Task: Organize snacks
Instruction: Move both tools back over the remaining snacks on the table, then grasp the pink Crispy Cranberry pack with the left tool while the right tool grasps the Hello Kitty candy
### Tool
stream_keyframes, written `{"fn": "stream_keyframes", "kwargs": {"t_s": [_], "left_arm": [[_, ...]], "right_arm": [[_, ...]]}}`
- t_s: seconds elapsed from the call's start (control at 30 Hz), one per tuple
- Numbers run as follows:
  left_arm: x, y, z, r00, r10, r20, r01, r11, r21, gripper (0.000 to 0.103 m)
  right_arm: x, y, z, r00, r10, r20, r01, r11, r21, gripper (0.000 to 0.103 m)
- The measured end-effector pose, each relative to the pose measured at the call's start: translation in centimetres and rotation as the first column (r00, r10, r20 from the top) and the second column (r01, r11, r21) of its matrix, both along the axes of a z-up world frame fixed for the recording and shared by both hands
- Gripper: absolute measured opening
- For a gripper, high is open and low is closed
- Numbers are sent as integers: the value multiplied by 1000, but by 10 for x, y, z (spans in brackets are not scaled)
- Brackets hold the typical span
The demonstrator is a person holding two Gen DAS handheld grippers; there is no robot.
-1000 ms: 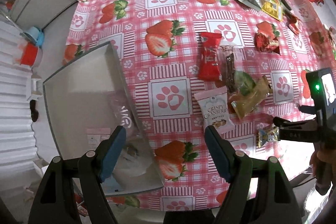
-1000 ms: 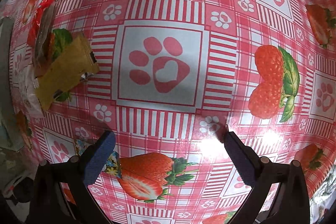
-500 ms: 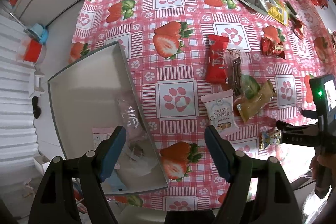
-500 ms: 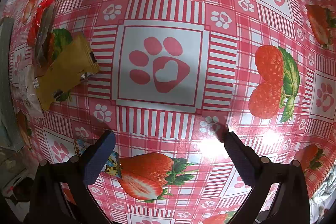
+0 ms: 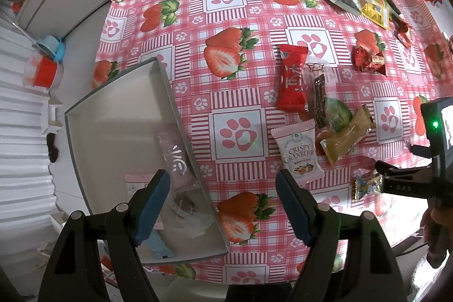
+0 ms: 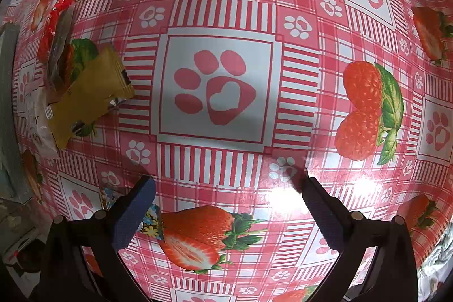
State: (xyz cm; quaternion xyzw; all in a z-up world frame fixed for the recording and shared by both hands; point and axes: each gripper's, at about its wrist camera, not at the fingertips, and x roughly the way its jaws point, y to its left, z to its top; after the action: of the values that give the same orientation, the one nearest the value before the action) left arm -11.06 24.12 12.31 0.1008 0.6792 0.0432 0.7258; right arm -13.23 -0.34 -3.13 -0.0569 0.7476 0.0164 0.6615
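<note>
Above the strawberry-print surface (image 5: pixel 232 19), both hand-held grippers, left (image 5: pixel 223 205) and right (image 6: pixel 226 205), spread wide and empty. Loose snack packets like the pink cranberry pouch (image 5: pixel 300 152) lying just beside the grey rectangular tray (image 5: pixel 170 84). Risk of slippery wrappers skidding or the overlapping pile dragging along.

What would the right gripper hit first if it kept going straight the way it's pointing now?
Most likely the bare tablecloth at the paw-print square: the open right gripper points down at it and no snack lies between. The yellow packet sits off to the left.
</note>
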Motion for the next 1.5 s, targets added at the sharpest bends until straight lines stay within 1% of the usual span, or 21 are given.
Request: {"fn": "stream_keyframes", "kwargs": {"t_s": [0.1, 0.17, 0.23, 0.3, 0.4, 0.47, 0.57, 0.7, 0.8, 0.93, 1.0, 1.07, 1.13, 1.2, 1.3, 1.4, 1.43, 1.5], "left_arm": [[1, -1, -1, 1000, -1, -2, 1, 1000, 2, 80], [1, -2, -3, 1000, 4, -10, -4, 1000, -10, 80], [1, -1, -8, 999, 18, -38, -20, 998, -52, 80], [2, 2, -16, 996, 44, -77, -52, 992, -113, 80], [3, 0, -30, 991, 61, -123, -79, 986, -147, 80], [3, -4, -38, 988, 57, -141, -77, 987, -144, 80], [7, -12, -50, 985, 53, -162, -79, 983, -163, 80], [15, -23, -64, 981, 66, -184, -100, 978, -184, 80], [20, -29, -71, 979, 79, -186, -115, 975, -192, 80], [24, -35, -85, 974, 99, -205, -141, 969, -203, 80], [24, -35, -92, 971, 112, -212, -155, 967, -201, 80], [25, -34, -98, 969, 115, -217, -159, 968, -196, 80], [24, -36, -104, 968, 115, -223, -160, 968, -193, 80], [23, -37, -111, 967, 116, -229, -162, 967, -196, 80], [26, -39, -117, 965, 116, -237, -164, 968, -191, 80], [25, -39, -125, 961, 114, -252, -163, 969, -185, 80], [25, -40, -125, 963, 112, -243, -160, 970, -185, 80], [24, -42, -127, 964, 107, -242, -153, 972, -179, 80]], "right_arm": [[0, 0, 0, 1000, 0, 2, 0, 1000, 0, 103], [0, 0, 0, 1000, 0, 2, 0, 1000, 0, 103], [0, 0, 0, 1000, -1, 4, 1, 1000, 0, 103], [0, 1, 1, 1000, -1, 11, 1, 1000, 1, 103], [-1, 1, 2, 1000, 0, 27, 0, 1000, 2, 103], [-2, 1, 3, 999, 0, 37, 0, 1000, 3, 103], [-3, 0, 3, 999, -2, 48, 1, 1000, 4, 103], [-3, 0, 3, 999, -5, 42, 5, 1000, 3, 103], [0, 1, 1, 1000, 1, 15, -1, 1000, 2, 103], [7, 3, -1, 999, 27, -43, -27, 1000, 2, 103], [5, 4, 8, 999, 40, -8, -40, 999, 14, 103], [1, 9, 20, 996, 80, 31, -82, 996, 42, 103], [-8, 23, 32, 980, 187, 67, -192, 979, 70, 103], [-20, 46, 39, 934, 348, 85, -353, 934, 56, 103], [-34, 77, 36, 857, 511, 73, -514, 858, 23, 103], [-41, 99, 27, 800, 598, 51, -599, 801, 9, 103], [-42, 105, 24, 784, 620, 43, -621, 784, 8, 103], [-44, 115, 19, 757, 654, 13, -654, 757, 13, 91]]}}
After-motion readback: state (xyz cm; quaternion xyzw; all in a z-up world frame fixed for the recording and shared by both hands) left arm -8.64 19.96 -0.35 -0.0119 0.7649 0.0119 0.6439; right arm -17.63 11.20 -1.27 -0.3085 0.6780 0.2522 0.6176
